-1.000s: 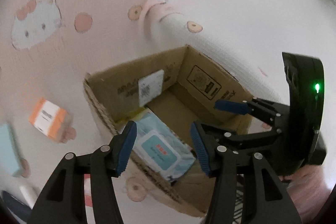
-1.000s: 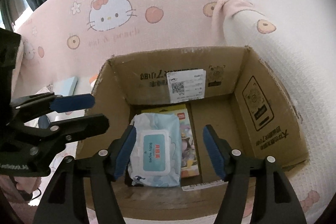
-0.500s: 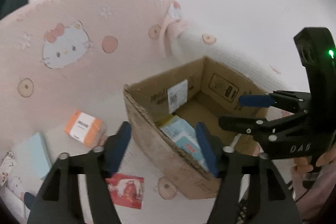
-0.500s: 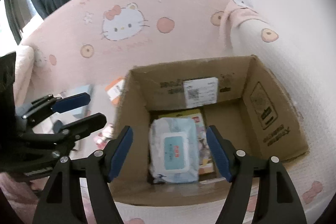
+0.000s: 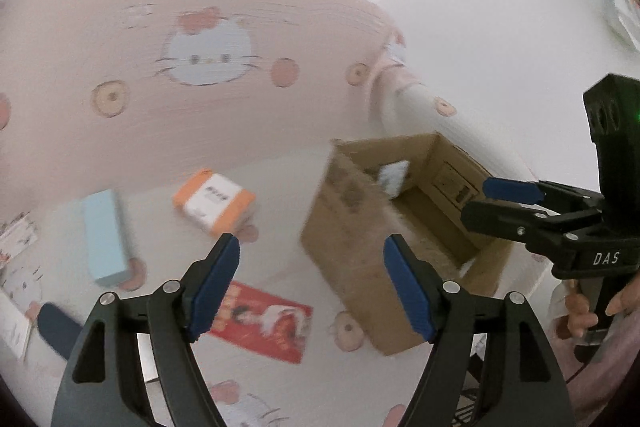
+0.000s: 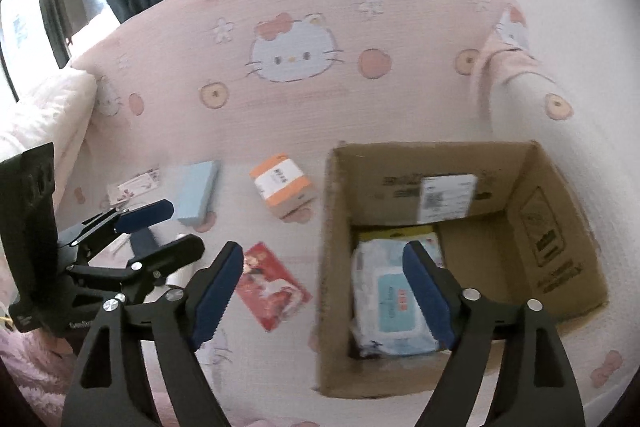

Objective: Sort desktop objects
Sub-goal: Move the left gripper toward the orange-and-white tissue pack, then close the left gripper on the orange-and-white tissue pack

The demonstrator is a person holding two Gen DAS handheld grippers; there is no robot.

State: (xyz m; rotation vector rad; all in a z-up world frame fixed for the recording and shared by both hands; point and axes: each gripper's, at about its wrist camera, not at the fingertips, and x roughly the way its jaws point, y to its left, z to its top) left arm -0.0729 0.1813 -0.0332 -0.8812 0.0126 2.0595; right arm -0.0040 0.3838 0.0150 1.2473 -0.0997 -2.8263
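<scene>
With both tools, left (image 5: 310,287) and right (image 6: 324,293), opening empty, we have the white-blue wipes pack (image 6: 394,301) in the brown cardboard box (image 6: 560,247) at frame right, while the orange-white carton (image 6: 282,185), pale blue box (image 6: 198,193) and red card (image 6: 272,285) remain left.

Left hand-held gripper (image 5: 311,281): blue-padded fingers (image 5: 212,285) spread wide, jaws opening, nothing between the pads. Pitched downward, black finger arms filling the lower part of its own view. Seen from the right wrist camera at far left, side-on, blue pad tips forward.

Right hand-held gripper (image 6: 323,291): blue pads (image 6: 218,293) far apart, jaws opening, no contact with anything, gap empty. Angled down more steeply than the left one. Seen from the left wrist camera at far right, side-on, black body with "DAS" lettering and a green indicator lit.

Person's right hand (image 5: 592,309) wrapped on the handle below that body, fingers curled round it. Left hand not clearly visible.
</scene>
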